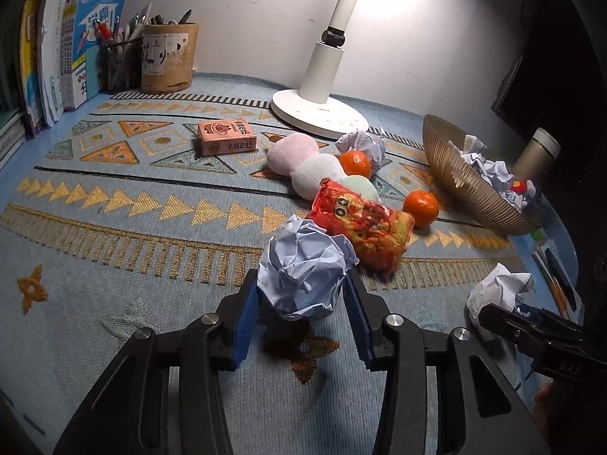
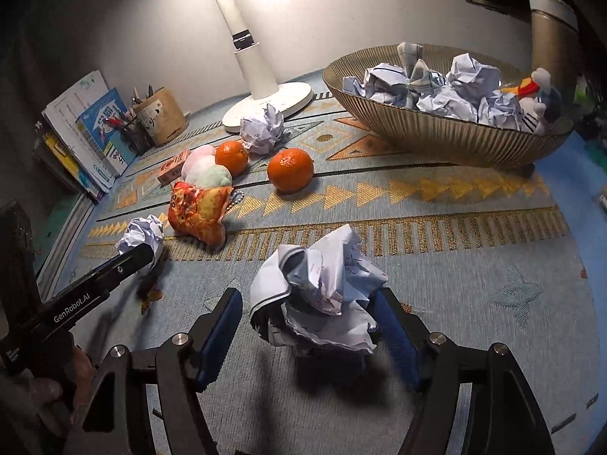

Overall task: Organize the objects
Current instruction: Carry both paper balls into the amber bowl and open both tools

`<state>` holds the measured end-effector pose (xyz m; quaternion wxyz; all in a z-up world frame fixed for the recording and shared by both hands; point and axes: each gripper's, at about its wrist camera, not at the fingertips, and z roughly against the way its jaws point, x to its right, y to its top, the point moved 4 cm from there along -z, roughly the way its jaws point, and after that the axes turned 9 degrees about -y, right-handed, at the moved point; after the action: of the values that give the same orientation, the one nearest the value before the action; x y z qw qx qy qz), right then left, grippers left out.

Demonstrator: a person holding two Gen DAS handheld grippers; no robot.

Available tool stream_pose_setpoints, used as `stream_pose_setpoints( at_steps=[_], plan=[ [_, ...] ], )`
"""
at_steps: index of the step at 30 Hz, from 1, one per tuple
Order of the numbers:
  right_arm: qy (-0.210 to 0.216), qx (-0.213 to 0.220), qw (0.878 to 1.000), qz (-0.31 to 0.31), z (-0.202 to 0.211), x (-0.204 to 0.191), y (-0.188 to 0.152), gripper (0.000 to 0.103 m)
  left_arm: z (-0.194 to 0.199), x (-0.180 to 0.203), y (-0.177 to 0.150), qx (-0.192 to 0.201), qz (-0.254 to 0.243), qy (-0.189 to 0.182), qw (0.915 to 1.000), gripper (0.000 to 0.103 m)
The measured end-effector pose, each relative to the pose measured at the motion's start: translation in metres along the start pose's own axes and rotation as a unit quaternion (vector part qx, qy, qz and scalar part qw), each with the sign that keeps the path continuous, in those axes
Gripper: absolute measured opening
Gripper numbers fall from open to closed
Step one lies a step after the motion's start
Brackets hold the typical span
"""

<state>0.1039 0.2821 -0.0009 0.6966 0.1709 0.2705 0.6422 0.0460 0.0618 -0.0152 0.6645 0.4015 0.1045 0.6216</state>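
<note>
Clamping a blue paper ball [image 1: 303,269] in our left hand-held gripper [image 1: 301,303], we hold our right hand-held gripper [image 2: 309,326] apart around a white crumpled sheet [image 2: 322,288].

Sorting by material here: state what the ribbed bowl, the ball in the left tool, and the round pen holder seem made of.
Ribbed bowl: looks like metal or tinted glass, glossy bronze ribs; unclear which.
Ball in the left tool: paper, matte, sharply creased.
Round pen holder: probably bamboo or wood, tan, dull, with worn edges.
</note>
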Motion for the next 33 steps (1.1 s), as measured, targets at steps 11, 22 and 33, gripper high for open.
stream_pose_setpoints(
  at_steps=[11, 22, 33],
  plan=[
    [0.015, 0.074, 0.996, -0.041, 0.054, 0.035, 0.055, 0.048, 0.013, 0.063, 0.050, -0.002, -0.070, -0.057, 0.9959, 0.041],
    [-0.054, 0.099, 0.986, -0.123, 0.034, 0.112, 0.131, 0.050, -0.087, 0.169, 0.167, -0.018, -0.117, -0.140, 0.9830, 0.043],
    [-0.052, 0.099, 0.984, -0.136, 0.040, 0.130, 0.121, 0.069, -0.114, 0.173, 0.158, -0.041, -0.108, -0.157, 0.9809, 0.085]
  ],
)
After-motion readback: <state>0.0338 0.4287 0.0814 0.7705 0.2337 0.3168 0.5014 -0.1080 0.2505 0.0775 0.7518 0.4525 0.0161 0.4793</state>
